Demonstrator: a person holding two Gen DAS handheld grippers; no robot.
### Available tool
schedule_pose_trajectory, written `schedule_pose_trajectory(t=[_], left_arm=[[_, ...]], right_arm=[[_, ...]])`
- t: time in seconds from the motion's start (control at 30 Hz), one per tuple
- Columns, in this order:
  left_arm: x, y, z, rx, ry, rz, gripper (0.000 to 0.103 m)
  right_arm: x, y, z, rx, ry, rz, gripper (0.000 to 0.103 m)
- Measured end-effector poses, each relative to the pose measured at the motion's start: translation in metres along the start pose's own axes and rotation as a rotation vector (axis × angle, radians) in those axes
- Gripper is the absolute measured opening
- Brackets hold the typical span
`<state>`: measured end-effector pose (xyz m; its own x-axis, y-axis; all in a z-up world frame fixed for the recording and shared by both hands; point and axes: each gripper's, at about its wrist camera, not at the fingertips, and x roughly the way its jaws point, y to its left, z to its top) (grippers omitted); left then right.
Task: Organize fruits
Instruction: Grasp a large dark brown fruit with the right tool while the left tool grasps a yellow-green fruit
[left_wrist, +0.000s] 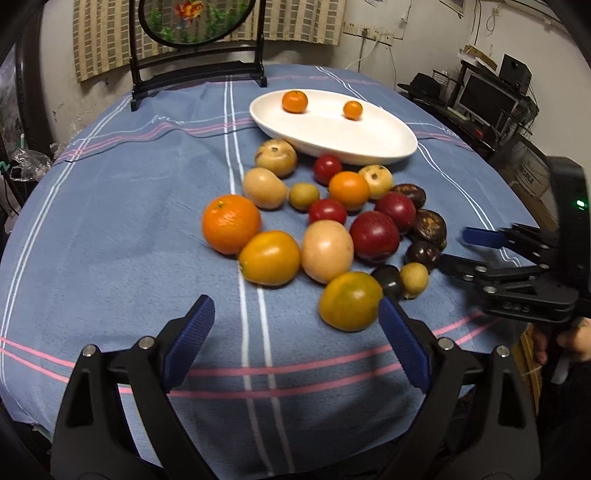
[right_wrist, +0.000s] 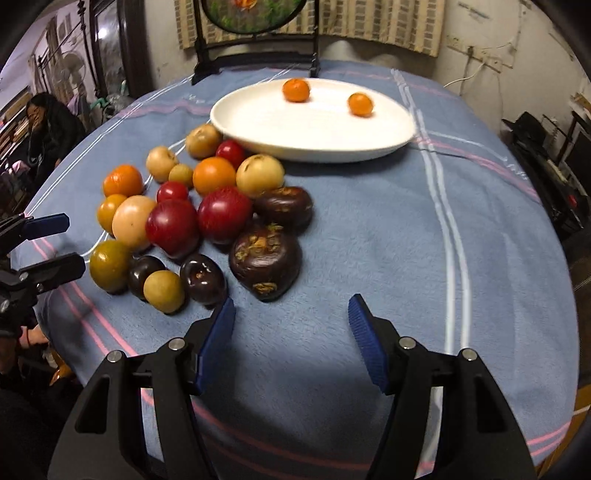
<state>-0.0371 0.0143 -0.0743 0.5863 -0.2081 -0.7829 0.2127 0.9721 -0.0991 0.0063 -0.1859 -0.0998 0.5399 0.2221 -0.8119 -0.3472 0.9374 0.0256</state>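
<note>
Left tongs (left_wrist: 295, 325): spread wide, holding nothing, low centre of the left wrist frame.
Right tongs (right_wrist: 291, 321): spread wide, empty, bottom centre of the right wrist frame.
Fruit pile (left_wrist: 325, 218): mid-frame on the blue-clothed tabletop (left_wrist: 110, 221), loose and touching.
White plate (left_wrist: 369, 147): above the pile, holding two small oranges (left_wrist: 294, 101).
Key relation: yellow-green fruit (left_wrist: 349, 301) sits just beside the left tongs' right finger, off centre.
Nearer hand: left, by my judgement.

A: Where does the left wrist view sit?
B: Low over the surface's (left_wrist: 110, 221) near edge, facing the white plate (left_wrist: 369, 147).
A: And the right?
B: Further right, similarly near; both share the fruit pile (right_wrist: 192, 218) and plate.
</note>
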Motion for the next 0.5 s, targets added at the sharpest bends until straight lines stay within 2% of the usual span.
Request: schedule_pose_trajectory(t=[0.03,0.1,0.17,0.27,0.4,0.47,0.5], left_arm=[[0.002,0.000,-0.001,0.000,0.008,-0.009,0.092],[0.004,-0.001,-0.002,0.001,0.022,-0.011,0.092],[0.006,-0.004,-0.003,0.005,0.035,-0.011,0.092],[0.006,-0.008,-0.004,0.012,0.040,-0.015,0.092],[0.008,-0.014,-0.003,0.026,0.040,-0.038,0.091],[0.013,-0.018,-0.003,0.028,0.051,-0.048,0.087],[0.015,-0.019,-0.003,0.027,0.056,-0.051,0.074]], right_arm=[[0.003,0.001,0.002,-0.007,-0.009,-0.008,0.065],[0.016,0.002,0.013,-0.005,-0.010,0.016,0.054],[0.018,0.008,0.016,-0.031,-0.012,-0.003,0.046],[0.007,0.000,0.015,0.054,-0.005,0.046,0.045],[-0.029,-0.019,0.005,0.148,-0.075,-0.001,0.045],[-0.040,-0.025,0.002,0.173,-0.096,0.004,0.045],[-0.043,-0.027,0.001,0.183,-0.101,0.010,0.045]])
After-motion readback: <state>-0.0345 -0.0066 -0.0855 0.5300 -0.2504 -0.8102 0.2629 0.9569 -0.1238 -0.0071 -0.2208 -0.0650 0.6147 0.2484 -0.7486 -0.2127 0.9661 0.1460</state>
